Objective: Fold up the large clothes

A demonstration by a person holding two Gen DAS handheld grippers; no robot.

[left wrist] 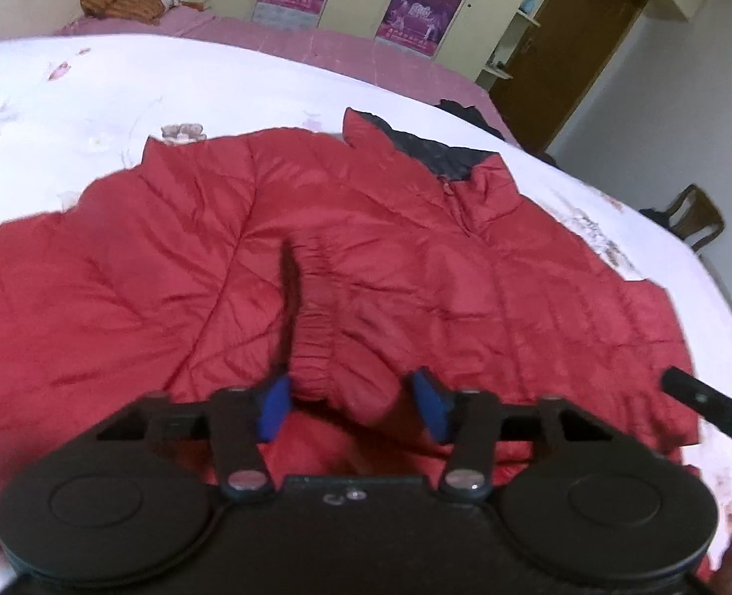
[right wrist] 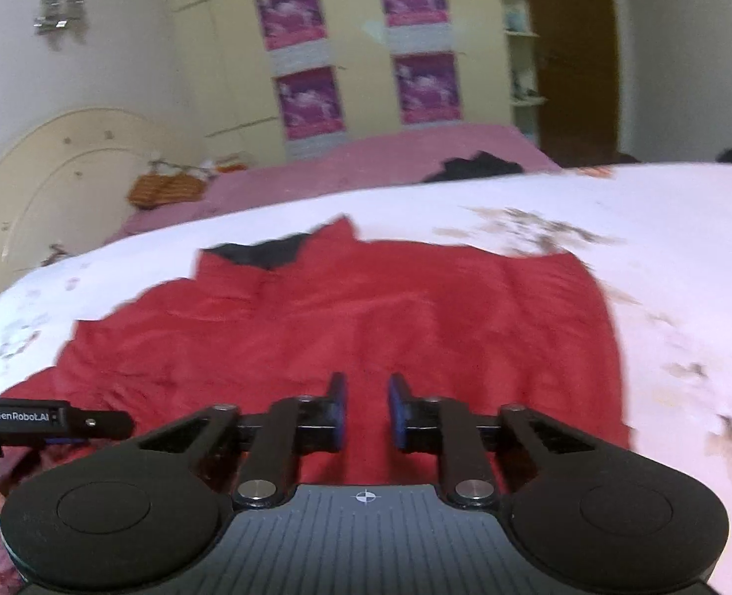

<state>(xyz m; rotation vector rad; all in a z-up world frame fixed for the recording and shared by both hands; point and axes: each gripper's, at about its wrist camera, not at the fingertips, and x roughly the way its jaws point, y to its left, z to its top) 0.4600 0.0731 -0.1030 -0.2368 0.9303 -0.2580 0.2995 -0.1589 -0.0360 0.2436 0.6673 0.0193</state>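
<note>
Red padded jacket lies spread flat on the white floral bedspread, collar and dark lining toward the pink far edge. Left gripper is wide open, its 2 blue pads either side of an elastic cuff, not pinching. Right gripper hovers over the jacket, jaws narrowly apart, empty.

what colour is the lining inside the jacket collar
The lining of the red jacket is dark, black or charcoal; it shows best in the left wrist view.
</note>
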